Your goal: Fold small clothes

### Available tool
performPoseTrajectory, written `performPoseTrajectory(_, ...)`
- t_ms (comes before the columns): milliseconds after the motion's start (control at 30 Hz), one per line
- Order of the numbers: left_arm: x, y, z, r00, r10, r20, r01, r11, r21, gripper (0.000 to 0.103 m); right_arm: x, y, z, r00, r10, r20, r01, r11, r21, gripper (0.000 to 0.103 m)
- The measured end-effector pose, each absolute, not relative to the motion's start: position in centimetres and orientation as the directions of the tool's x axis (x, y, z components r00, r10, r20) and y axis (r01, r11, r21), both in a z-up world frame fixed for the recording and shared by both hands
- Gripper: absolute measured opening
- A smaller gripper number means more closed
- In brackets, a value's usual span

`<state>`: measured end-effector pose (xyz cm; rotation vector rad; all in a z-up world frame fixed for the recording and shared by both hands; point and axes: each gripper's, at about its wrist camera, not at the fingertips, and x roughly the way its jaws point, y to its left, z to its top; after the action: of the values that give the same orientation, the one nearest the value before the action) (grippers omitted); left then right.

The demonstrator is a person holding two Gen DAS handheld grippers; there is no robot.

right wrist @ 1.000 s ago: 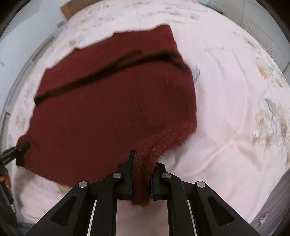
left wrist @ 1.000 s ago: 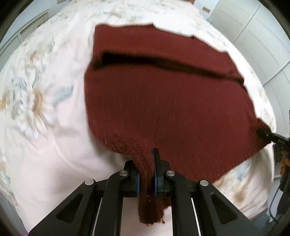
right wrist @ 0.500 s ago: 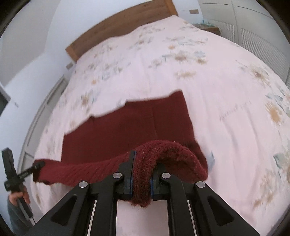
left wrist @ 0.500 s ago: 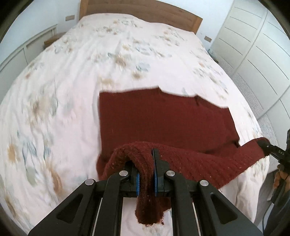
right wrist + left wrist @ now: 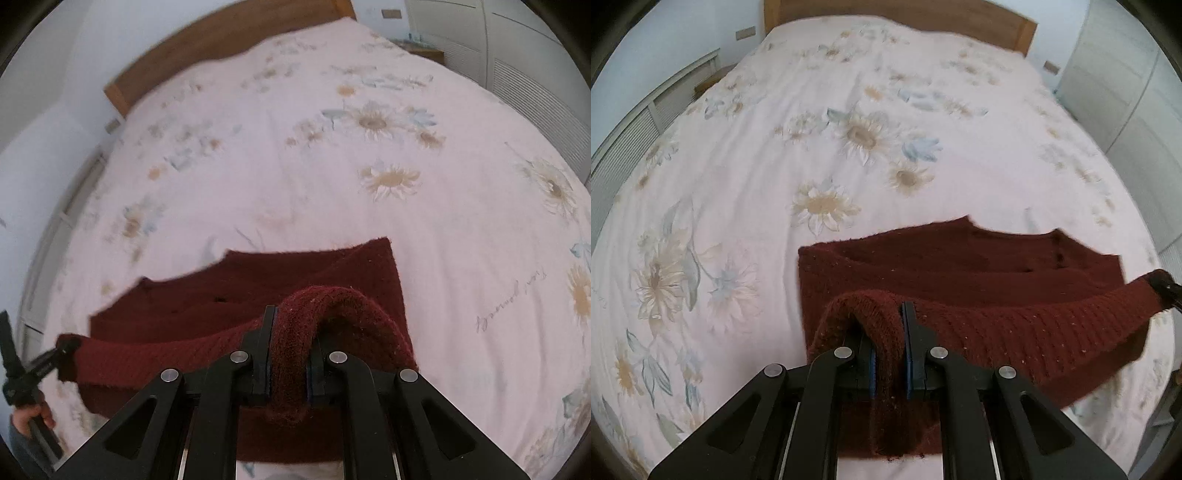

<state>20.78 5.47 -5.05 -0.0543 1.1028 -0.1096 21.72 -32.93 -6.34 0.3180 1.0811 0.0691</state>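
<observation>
A dark red knitted sweater (image 5: 960, 266) lies across the near part of the bed; it also shows in the right wrist view (image 5: 295, 280). My left gripper (image 5: 889, 332) is shut on the sweater's near left corner, lifted above the bed. My right gripper (image 5: 290, 336) is shut on the near right corner, also lifted. The ribbed hem (image 5: 1052, 325) stretches taut between both grippers and hangs over the part lying flat. The right gripper's tip shows at the right edge of the left wrist view (image 5: 1167, 291), and the left gripper shows at the left edge of the right wrist view (image 5: 40, 365).
The bed has a pale pink floral cover (image 5: 849, 140) and a wooden headboard (image 5: 905, 14) at the far end. White wardrobe doors (image 5: 1126, 92) stand to the right of the bed. A slatted white unit (image 5: 639, 122) runs along the left side.
Both grippers have lifted the sweater's near hem up and carried it forward over the rest, which now lies lower and nearer in view. The cameras tilted up, showing the headboard.
</observation>
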Motion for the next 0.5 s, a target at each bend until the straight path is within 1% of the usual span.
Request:
performPoseTrajectory(133, 22.2, 4.8, -8.1, 0.425, -0.04, -0.904, 0.036, 0.999, -0.028, 0.012, 22.7, -32.2, -8.6, 0.433, 0.19, -0.881, 0.107, 0.96, 0.26, 0.014)
performPoseTrajectory(233, 22.4, 4.3, -9.3, 0.411, 0.009, -0.912, 0.035, 0.999, 0.025, 0.014, 22.9, -32.0, -9.5, 0.419, 0.172, -0.892, 0.111, 0.965, 0.238, 0.017)
performPoseTrajectory(267, 22.5, 4.2, -9.7, 0.402, 0.017, -0.915, 0.036, 0.999, 0.035, 0.014, 22.9, -31.9, -9.6, 0.416, 0.162, -0.895, 0.11, 0.968, 0.227, 0.022)
performPoseTrajectory(300, 22.6, 4.0, -9.8, 0.397, 0.027, -0.918, 0.039, 0.998, 0.046, 0.016, 22.8, -31.9, -9.7, 0.418, 0.144, -0.897, 0.114, 0.971, 0.209, 0.03)
performPoseTrajectory(333, 22.7, 4.0, -9.7, 0.395, 0.029, -0.918, 0.042, 0.998, 0.049, 0.02, 22.7, -32.0, -9.6, 0.421, 0.139, -0.896, 0.116, 0.972, 0.205, 0.035)
performPoseTrajectory(367, 22.6, 3.9, -9.5, 0.396, 0.025, -0.918, 0.045, 0.998, 0.047, 0.025, 22.4, -32.1, -9.3, 0.43, 0.137, -0.892, 0.121, 0.971, 0.207, 0.051)
performPoseTrajectory(400, 22.5, 3.9, -9.1, 0.407, 0.011, -0.913, 0.051, 0.998, 0.034, 0.039, 22.0, -32.2, -9.0, 0.445, 0.137, -0.885, 0.124, 0.969, 0.213, 0.069)
performPoseTrajectory(433, 22.2, 3.8, -8.6, 0.421, -0.002, -0.907, 0.054, 0.998, 0.023, 0.056, 21.7, -32.2, -8.6, 0.458, 0.138, -0.878, 0.122, 0.969, 0.216, 0.076)
performPoseTrajectory(467, 21.9, 3.6, -8.0, 0.438, -0.014, -0.899, 0.061, 0.998, 0.015, 0.064, 21.3, -32.2, -8.1, 0.473, 0.14, -0.87, 0.116, 0.969, 0.219, 0.081)
performPoseTrajectory(500, 21.6, 3.5, -7.2, 0.46, -0.009, -0.888, 0.065, 0.998, 0.023, 0.072, 20.8, -32.0, -7.5, 0.495, 0.145, -0.857, 0.1, 0.97, 0.222, 0.081)
